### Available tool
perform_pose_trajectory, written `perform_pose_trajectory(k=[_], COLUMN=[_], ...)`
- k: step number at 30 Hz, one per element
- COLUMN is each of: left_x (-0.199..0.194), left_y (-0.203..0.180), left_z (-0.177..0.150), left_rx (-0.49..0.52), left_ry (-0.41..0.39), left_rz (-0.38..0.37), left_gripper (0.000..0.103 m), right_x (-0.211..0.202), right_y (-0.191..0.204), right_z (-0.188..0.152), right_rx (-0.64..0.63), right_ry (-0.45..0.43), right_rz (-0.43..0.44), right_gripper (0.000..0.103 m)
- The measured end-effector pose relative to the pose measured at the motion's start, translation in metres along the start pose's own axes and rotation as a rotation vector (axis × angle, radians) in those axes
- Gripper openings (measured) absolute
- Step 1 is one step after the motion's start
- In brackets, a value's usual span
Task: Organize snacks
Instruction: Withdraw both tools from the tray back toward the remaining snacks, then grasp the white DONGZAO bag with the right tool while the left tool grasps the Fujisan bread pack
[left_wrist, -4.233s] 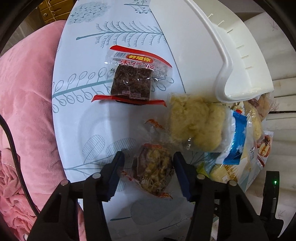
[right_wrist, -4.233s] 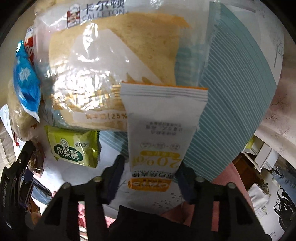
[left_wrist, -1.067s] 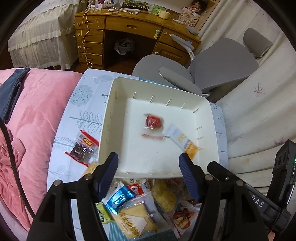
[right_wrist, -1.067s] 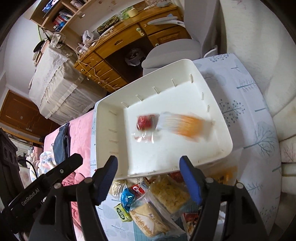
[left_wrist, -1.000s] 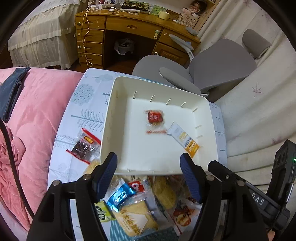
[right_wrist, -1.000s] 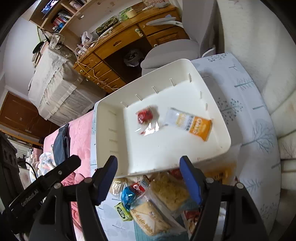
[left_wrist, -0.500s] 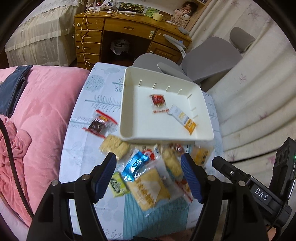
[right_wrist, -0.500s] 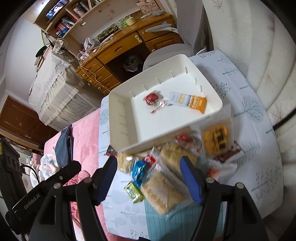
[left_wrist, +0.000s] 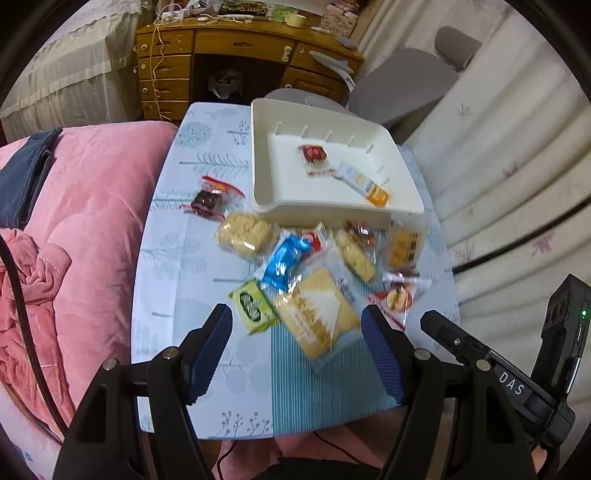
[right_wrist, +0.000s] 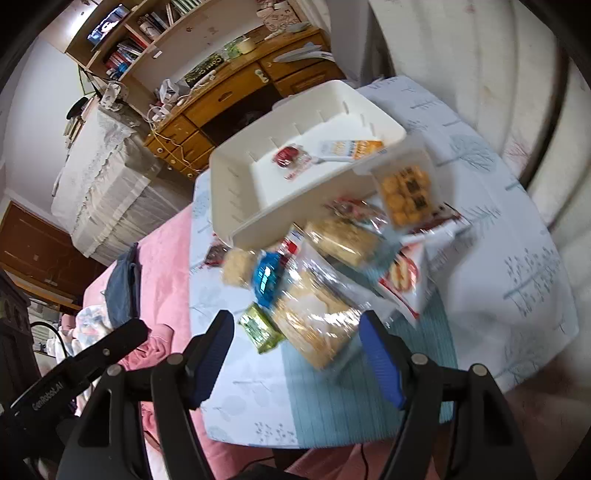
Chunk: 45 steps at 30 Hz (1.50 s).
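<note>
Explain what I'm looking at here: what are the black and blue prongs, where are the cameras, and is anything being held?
No robot here: a person carries a two-finger claw in each hand, each with a fisheye camera looking along its fingers. The black arms with blue pads low in each picture are those fingers: left claw in one view, right claw in the other. Both are open and hold nothing. Below them is a small table with a white bin holding two snacks, a red packet and a white-orange bar. In front of the bin lies a heap of loose snacks, one dark packet apart to the left. A pink quilt lies beside the table.
</note>
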<state>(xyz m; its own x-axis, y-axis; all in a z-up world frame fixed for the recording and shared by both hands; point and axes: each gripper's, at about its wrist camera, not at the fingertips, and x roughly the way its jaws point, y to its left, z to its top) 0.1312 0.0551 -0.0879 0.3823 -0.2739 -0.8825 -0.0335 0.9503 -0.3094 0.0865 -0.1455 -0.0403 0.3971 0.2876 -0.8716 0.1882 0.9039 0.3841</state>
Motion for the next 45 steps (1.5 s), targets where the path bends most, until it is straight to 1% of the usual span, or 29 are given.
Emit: perform_pose_trajectory(k=[6, 10, 13, 18, 21, 23, 24, 25, 26, 28, 32, 33, 36, 41, 43, 44, 45], left_x=[0.002, 0.005, 0.010, 0.024, 0.037, 0.045, 0.049, 0.051, 0.055, 0.063, 0.080, 0.084, 0.100, 0.131, 0.142, 0.148, 0.155], left_y=[-0.004, -0.012, -0.021, -0.037, -0.046, -0.052, -0.055, -0.057, -0.059, -0.062, -0.064, -0.064, -0.060, -0.050, -0.046, -0.044, -0.042], left_z=[-0.023, -0.035, -0.042, -0.048, -0.048, -0.048, -0.048, -0.048, -0.047, -0.045, -0.041, -0.041, -0.038, -0.033, -0.031, -0.031, -0.030], left_rx=[0.022, 0.043, 0.049, 0.021, -0.009, -0.033, -0.043, -0.049, -0.060, -0.084, -0.147, -0.162, -0.220, -0.335, -0.376, -0.396, -0.416], left_ry=[0.017, 0.020, 0.032, 0.064, 0.093, 0.108, 0.112, 0.115, 0.119, 0.124, 0.138, 0.139, 0.143, 0.164, 0.166, 0.168, 0.174], left_rz=[-0.018, -0.014, -0.014, -0.018, -0.006, 0.007, 0.018, 0.027, 0.040, 0.062, 0.088, 0.095, 0.117, 0.149, 0.151, 0.153, 0.156], left_gripper=[0.071, 0.071, 0.071, 0.071, 0.071, 0.071, 0.072, 0.076, 0.079, 0.080, 0.081, 0.081, 0.086, 0.087, 0.088, 0.089, 0.090], right_x=[-0.013, -0.022, -0.028, -0.032, -0.031, -0.028, -0.027, -0.026, -0.025, -0.024, -0.017, -0.013, -0.002, 0.021, 0.032, 0.038, 0.044], right_y=[-0.017, -0.029, -0.043, -0.066, -0.078, -0.088, -0.092, -0.097, -0.102, -0.112, -0.127, -0.131, -0.138, -0.142, -0.140, -0.138, -0.136], right_z=[-0.022, -0.030, -0.031, -0.028, -0.028, -0.025, -0.023, -0.020, -0.017, -0.008, 0.005, 0.010, 0.017, 0.031, 0.038, 0.041, 0.045], right_rx=[-0.007, -0.038, -0.041, -0.085, -0.123, -0.141, -0.140, -0.140, -0.140, -0.142, -0.146, -0.146, -0.155, -0.191, -0.209, -0.213, -0.217], right_ry=[-0.021, -0.048, -0.049, -0.029, -0.020, 0.006, 0.021, 0.034, 0.044, 0.060, 0.099, 0.119, 0.163, 0.245, 0.273, 0.287, 0.303], right_rz=[-0.039, -0.074, -0.076, -0.102, -0.093, -0.090, -0.091, -0.091, -0.088, -0.078, -0.028, -0.015, 0.020, 0.094, 0.118, 0.129, 0.135], right_gripper=[0.071, 0.071, 0.071, 0.071, 0.071, 0.071, 0.071, 0.071, 0.071, 0.071, 0.071, 0.071, 0.071, 0.071, 0.075, 0.080, 0.083])
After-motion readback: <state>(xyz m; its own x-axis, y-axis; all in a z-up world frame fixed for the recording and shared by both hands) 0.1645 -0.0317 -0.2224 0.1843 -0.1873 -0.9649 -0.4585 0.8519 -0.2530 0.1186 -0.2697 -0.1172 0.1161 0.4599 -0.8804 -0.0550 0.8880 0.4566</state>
